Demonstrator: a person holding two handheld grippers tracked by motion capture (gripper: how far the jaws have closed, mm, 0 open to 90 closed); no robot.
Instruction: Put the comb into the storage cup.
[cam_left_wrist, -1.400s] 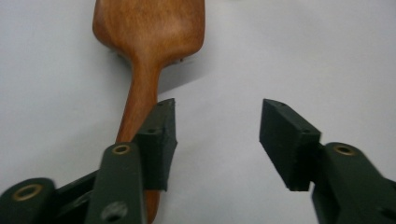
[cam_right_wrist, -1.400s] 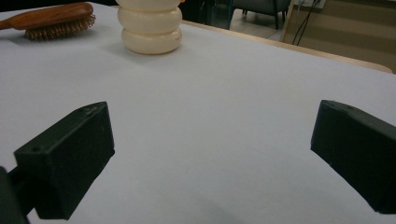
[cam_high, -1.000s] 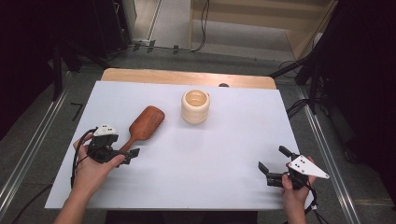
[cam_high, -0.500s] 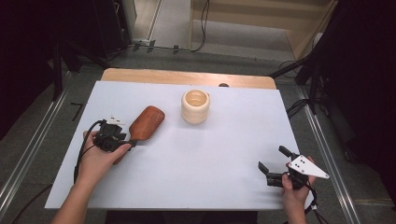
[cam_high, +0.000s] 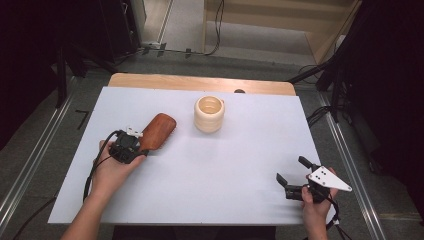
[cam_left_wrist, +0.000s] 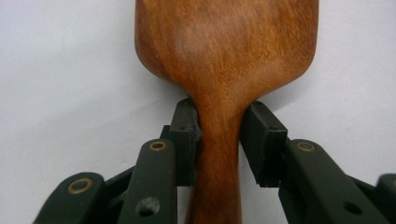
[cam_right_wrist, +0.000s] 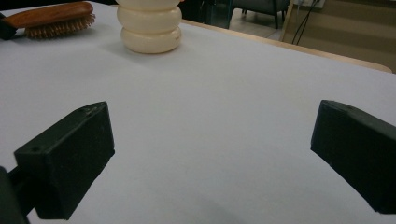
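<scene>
Left hand-held gripper (cam_left_wrist: 219, 140) had just been closing, both pads clamped on the neck of the wooden hairbrush (cam_left_wrist: 224, 56), which lay bristles down on the white worktop (cam_high: 225, 170), left of the cream ribbed cup (cam_high: 209, 114). Right hand-held gripper (cam_right_wrist: 210, 154) sat released near the right front edge, jaws wide apart.
</scene>
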